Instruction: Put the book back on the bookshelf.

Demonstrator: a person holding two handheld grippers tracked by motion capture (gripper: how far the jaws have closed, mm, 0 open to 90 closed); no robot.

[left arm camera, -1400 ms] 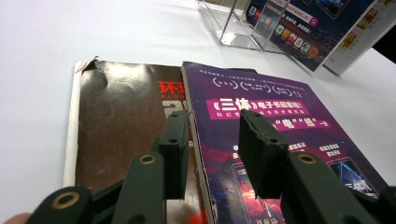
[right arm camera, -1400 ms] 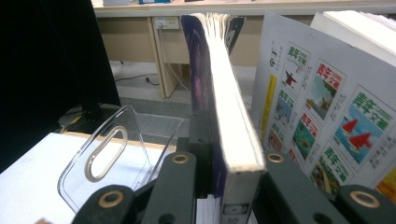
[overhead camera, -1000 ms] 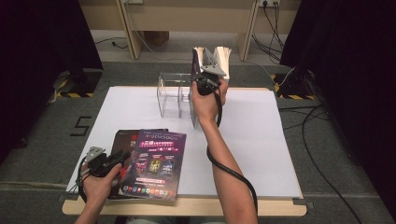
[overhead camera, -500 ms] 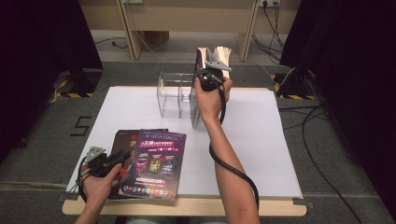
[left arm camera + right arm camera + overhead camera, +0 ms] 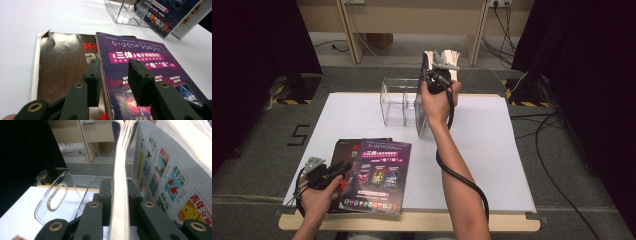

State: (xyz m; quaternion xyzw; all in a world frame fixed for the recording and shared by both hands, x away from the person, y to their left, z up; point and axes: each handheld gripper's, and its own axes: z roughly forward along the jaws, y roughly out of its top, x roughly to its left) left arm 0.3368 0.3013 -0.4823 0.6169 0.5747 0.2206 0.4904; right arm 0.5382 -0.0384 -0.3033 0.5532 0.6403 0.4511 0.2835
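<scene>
A thick magazine [image 5: 422, 116] stands upright on the table against the right side of a clear acrylic rack [image 5: 398, 102]. My right gripper [image 5: 435, 79] grips it near the top; in the right gripper view its jaws have just been closing and the pads [image 5: 106, 192] press on a bundle of pages [image 5: 120, 162]. At the front left, my left gripper [image 5: 343, 169] lies open over a purple magazine [image 5: 379, 172] that overlaps a brown one [image 5: 343, 146]. Seen from the left gripper view, the open left gripper [image 5: 113, 72] straddles the purple magazine's [image 5: 140, 52] left edge, above the brown cover [image 5: 62, 65].
A white sheet [image 5: 492, 150] covers the tabletop, with bare room to the right of the upright magazine. The rack's handle-slot wall [image 5: 58, 196] stands left of my right jaws. Cables lie on the floor at the right, and wooden table legs stand behind.
The right hand has shifted slightly toward the back with the upright magazine. The left hand and both flat magazines have not moved.
</scene>
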